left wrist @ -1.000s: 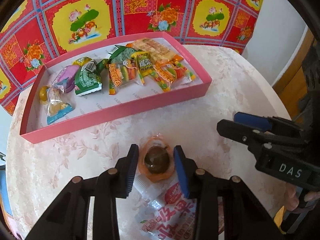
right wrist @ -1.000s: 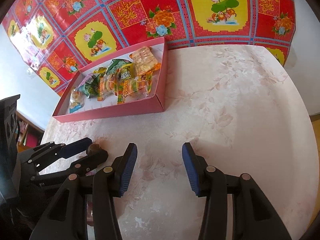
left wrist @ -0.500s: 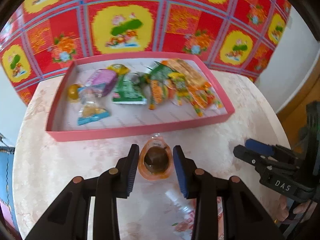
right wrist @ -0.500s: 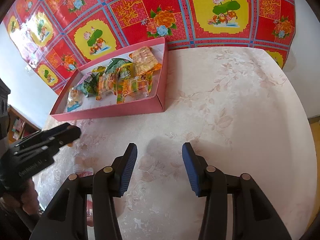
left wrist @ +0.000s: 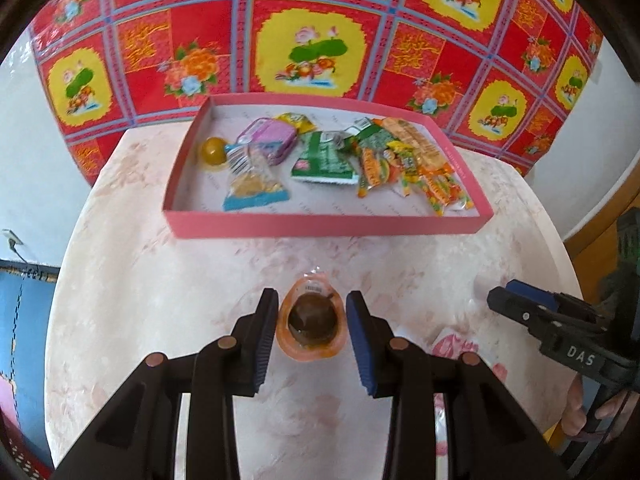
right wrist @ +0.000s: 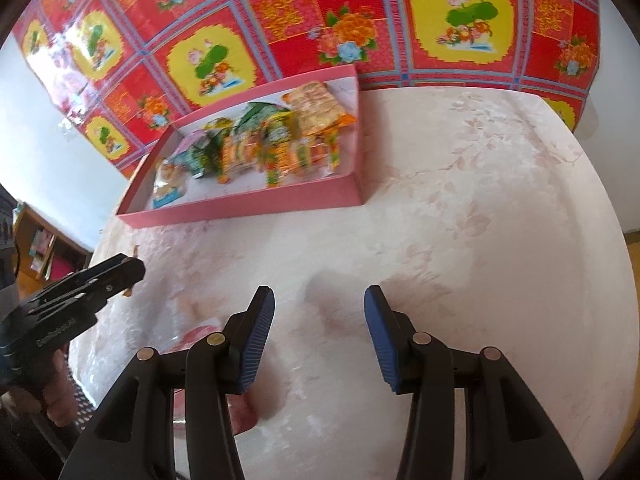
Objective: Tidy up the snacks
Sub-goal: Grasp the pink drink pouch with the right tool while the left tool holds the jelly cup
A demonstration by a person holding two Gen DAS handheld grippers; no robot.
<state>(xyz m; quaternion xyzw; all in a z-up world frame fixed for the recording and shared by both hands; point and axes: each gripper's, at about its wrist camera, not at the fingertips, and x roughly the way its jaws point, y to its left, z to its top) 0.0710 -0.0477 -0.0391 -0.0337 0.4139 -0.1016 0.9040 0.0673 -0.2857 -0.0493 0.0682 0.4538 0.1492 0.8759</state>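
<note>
My left gripper (left wrist: pixel 312 300) is shut on a small orange jelly cup (left wrist: pixel 313 322) with a dark brown filling, held above the table in front of the pink tray (left wrist: pixel 320 226). The tray holds several snack packets, among them a green one (left wrist: pixel 324 160), a purple one (left wrist: pixel 267 136) and a yellow ball (left wrist: pixel 213 151). My right gripper (right wrist: pixel 318 300) stands open over bare tablecloth with nothing between its fingers. It shows at the right edge of the left wrist view (left wrist: pixel 516 300). The left gripper (right wrist: pixel 120 272) shows side-on at the left of the right wrist view.
A red and white snack packet (left wrist: pixel 456 348) lies on the pale floral tablecloth (right wrist: pixel 460 208) near the front edge, partly hidden by the fingers. A red and yellow patterned cloth (left wrist: pixel 312 52) hangs behind the table. The round table edge curves close on both sides.
My left gripper carried the jelly cup leftward along the tray's front and rolled level, leaving the red and white packet off to its right. The right gripper stayed put.
</note>
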